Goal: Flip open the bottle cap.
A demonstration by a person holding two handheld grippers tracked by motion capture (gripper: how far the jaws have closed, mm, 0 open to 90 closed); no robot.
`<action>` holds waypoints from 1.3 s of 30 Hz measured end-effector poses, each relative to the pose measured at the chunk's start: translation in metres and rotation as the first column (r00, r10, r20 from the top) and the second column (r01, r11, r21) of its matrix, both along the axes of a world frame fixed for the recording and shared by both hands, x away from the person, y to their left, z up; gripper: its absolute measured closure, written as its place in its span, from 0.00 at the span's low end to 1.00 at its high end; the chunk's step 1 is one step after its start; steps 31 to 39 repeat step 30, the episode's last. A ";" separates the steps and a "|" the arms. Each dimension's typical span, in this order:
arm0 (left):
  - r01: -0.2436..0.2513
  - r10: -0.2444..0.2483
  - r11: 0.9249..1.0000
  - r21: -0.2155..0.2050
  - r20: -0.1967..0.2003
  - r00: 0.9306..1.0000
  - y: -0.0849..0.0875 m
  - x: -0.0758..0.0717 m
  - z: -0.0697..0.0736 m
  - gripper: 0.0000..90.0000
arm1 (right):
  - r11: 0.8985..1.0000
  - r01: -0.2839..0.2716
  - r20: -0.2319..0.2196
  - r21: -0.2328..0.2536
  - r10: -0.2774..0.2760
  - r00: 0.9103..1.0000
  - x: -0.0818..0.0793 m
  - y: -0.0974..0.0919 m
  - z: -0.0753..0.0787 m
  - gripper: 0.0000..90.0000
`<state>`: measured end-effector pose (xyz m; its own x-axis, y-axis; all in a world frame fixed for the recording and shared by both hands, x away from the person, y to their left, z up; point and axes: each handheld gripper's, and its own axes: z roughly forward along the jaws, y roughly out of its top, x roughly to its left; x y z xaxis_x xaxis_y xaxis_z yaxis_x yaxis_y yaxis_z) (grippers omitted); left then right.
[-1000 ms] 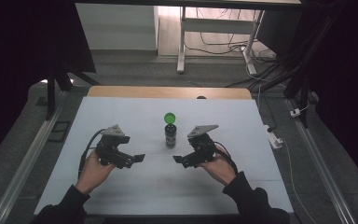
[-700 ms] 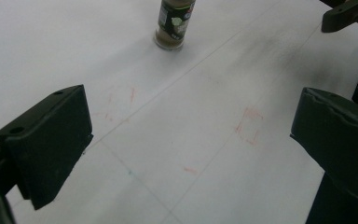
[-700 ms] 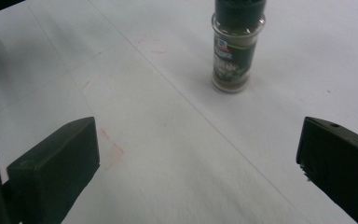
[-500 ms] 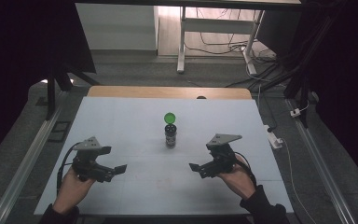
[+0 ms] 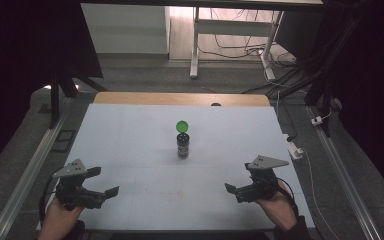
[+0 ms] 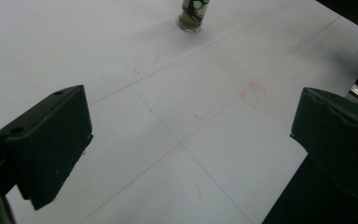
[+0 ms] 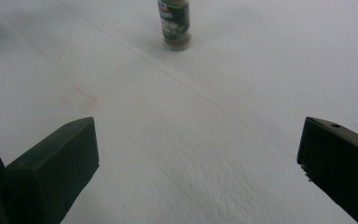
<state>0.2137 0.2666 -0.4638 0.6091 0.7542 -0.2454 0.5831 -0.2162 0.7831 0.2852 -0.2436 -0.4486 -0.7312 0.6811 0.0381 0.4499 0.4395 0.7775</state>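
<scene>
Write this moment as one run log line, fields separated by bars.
left gripper: open, near table corner | right gripper: open | jar: upright, centre, untouched | green lid: behind jar

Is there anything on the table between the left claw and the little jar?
Nothing: bare white table lies between the left claw and the jar, as the high view shows.

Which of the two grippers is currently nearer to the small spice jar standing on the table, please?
Right, narrowly. The right gripper sits near the table's front right, the left gripper near the front left; the spice jar stands farther back between them.
</scene>
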 end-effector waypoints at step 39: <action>-0.078 0.086 0.993 0.092 -0.082 0.993 0.026 -0.027 -0.016 0.00 | 0.973 0.228 -0.071 -0.030 -0.230 0.971 -0.044 -0.074 -0.009 0.00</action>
